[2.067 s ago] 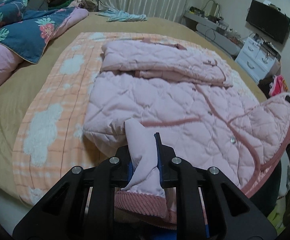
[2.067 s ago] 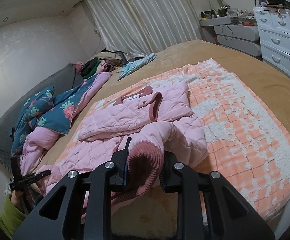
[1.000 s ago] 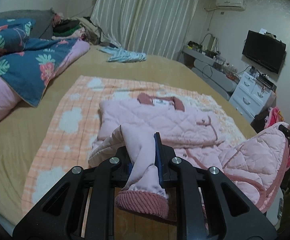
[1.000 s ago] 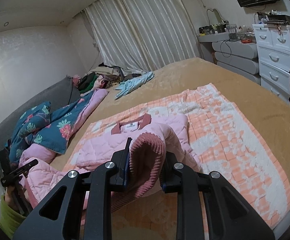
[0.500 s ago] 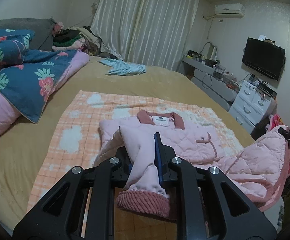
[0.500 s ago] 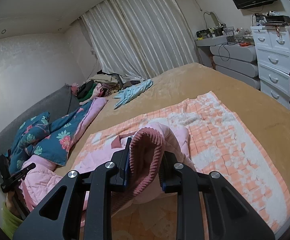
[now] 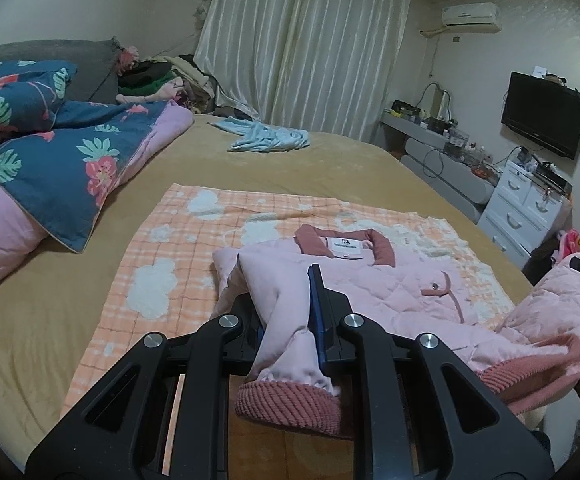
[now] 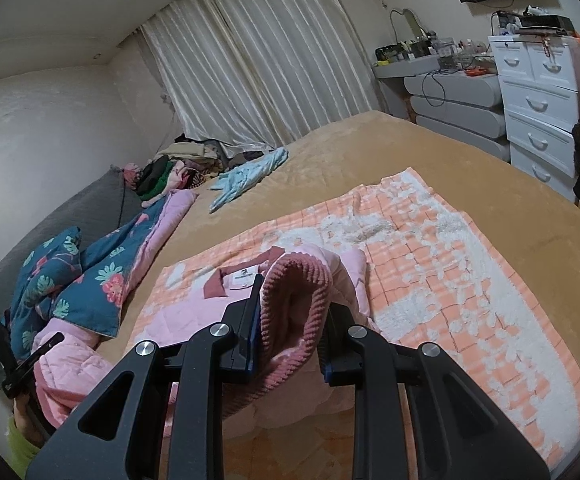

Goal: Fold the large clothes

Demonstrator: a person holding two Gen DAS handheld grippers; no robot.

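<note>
A pink quilted jacket (image 7: 389,292) with a dark pink collar (image 7: 343,242) lies on an orange checked blanket (image 7: 194,248) on the bed. My left gripper (image 7: 288,312) is shut on the jacket's lower hem and holds it lifted above the near edge of the bed. My right gripper (image 8: 290,320) is shut on the ribbed dark pink hem (image 8: 293,300) at the other corner, also lifted. The jacket (image 8: 210,304) hangs between both grippers, its upper half flat on the blanket (image 8: 469,280).
A blue floral duvet (image 7: 50,152) and pink bedding lie at the left. A light blue garment (image 7: 268,140) lies far up the bed. A clothes pile (image 8: 178,168) sits by the curtain. White drawers (image 8: 541,92) and a TV (image 7: 543,114) stand to the right.
Both grippers have lifted the jacket's lower hem and carried it up and forward towards the collar. The views have tilted from the bed up to the room.
</note>
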